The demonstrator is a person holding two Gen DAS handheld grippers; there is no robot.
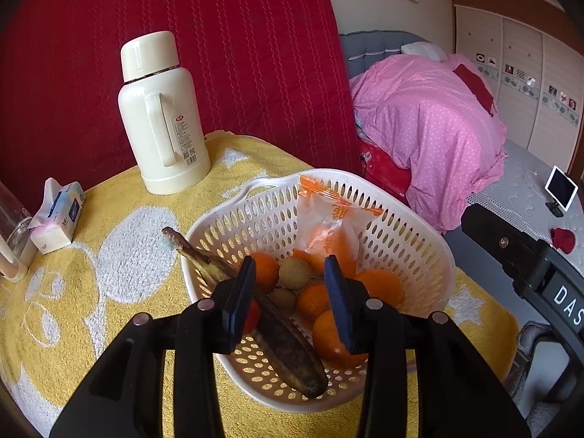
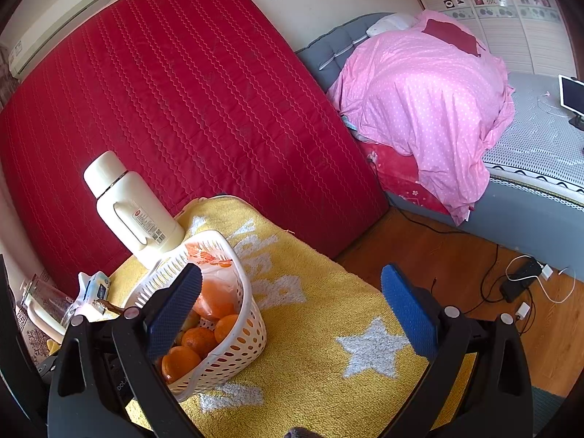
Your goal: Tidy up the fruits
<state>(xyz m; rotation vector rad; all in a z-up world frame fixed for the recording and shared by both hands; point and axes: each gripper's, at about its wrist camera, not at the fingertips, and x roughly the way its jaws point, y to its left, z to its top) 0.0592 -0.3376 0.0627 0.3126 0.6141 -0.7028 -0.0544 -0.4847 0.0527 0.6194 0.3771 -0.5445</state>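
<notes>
A white perforated basket (image 1: 401, 226) stands on the yellow towel. It holds several oranges (image 1: 379, 284), two brownish kiwis (image 1: 295, 273), a printed plastic bag (image 1: 328, 226) and an overripe dark banana (image 1: 288, 346) lying slantwise with its stem over the rim. My left gripper (image 1: 289, 266) hovers over the basket, its blue pads a little apart and touching nothing. The banana lies below it. In the right wrist view the basket (image 2: 241, 346) sits at lower left. My right gripper (image 2: 292, 273) stands wide open over the towel to the basket's right, holding nothing.
A cream thermos (image 1: 164, 116) and a tissue pack (image 1: 60, 215) stand behind and left of the basket. A red mattress (image 2: 182, 109) leans behind the table. A bed with a pink quilt (image 2: 419, 91) lies to the right. Cables (image 2: 518, 281) lie on the wooden floor.
</notes>
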